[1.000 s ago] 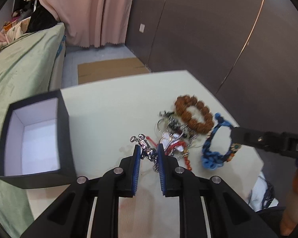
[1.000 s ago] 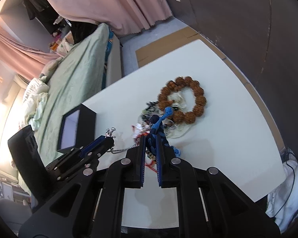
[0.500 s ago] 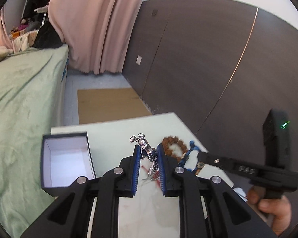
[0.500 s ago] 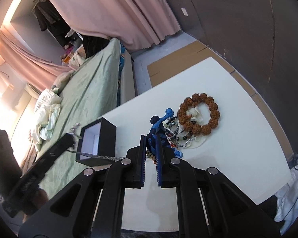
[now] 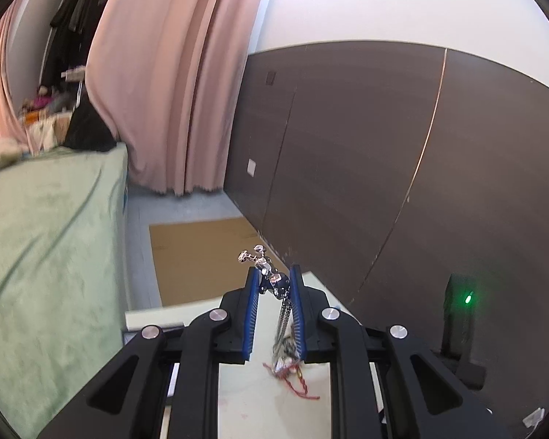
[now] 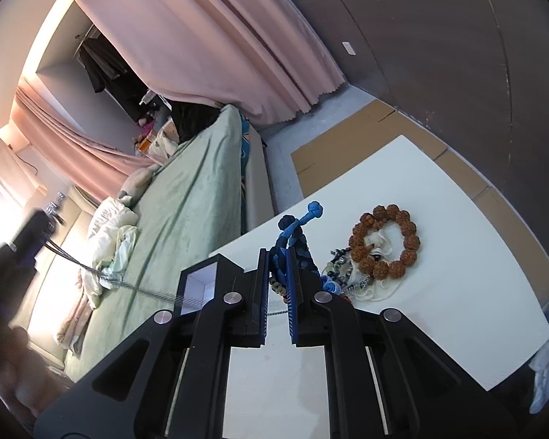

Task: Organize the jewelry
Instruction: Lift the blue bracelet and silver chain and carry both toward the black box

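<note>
So the left tool (image 5: 272, 285) is clamped on a silver chain (image 5: 282, 323), which runs taut down toward the tangle (image 6: 342, 280) on the desk (image 6: 457, 292). The right tool (image 6: 277, 274) is pinched shut on the blue braided bracelet (image 6: 292, 234), right at that tangle. Black box (image 6: 201, 278) sits just left; the brown bead bracelet (image 6: 384, 245) lies farther right.

The left gripper (image 5: 273, 285) points across a bedroom, its blue-padded jaws pinching a silver charm chain (image 5: 271, 280) near their tips. The charm end pokes up past the fingertips; the chain's strands hang down between the pads to a tangle of red cord (image 5: 292, 384) lying on the white tabletop (image 5: 274, 413). Beyond the tabletop's far edge lie flat cardboard (image 5: 201, 252) on the floor, a green-covered bed (image 5: 51, 248) at left, pink curtains (image 5: 175, 84) and dark wall panels (image 5: 366, 153).
</note>
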A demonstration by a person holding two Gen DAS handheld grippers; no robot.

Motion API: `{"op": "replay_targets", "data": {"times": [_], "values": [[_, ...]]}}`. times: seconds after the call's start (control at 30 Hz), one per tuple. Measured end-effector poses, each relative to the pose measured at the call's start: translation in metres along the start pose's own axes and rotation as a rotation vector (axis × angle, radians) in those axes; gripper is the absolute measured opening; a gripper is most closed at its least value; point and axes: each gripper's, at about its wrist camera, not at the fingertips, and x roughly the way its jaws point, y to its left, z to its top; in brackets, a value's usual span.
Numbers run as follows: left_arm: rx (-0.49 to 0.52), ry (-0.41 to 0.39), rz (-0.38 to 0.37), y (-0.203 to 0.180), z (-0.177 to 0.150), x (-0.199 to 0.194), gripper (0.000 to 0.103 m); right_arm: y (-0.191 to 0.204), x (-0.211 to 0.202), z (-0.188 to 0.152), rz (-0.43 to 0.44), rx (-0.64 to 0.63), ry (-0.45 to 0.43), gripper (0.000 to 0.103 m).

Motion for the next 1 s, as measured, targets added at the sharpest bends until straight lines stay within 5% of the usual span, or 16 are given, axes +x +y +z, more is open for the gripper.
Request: {"op": "replay_targets", "data": {"times": [0.5, 1.0], "values": [[0.088, -0.163, 0.121, -0.001, 0.086, -0.071, 0.015, -0.001, 0.006, -0.001, 0.033, 0.019, 0.022, 0.01], [0.073, -0.174, 0.23, 0.039, 0.103, -0.08, 0.015, -0.005, 0.005, -0.002, 0.048, 0.027, 0.022, 0.01]]}}
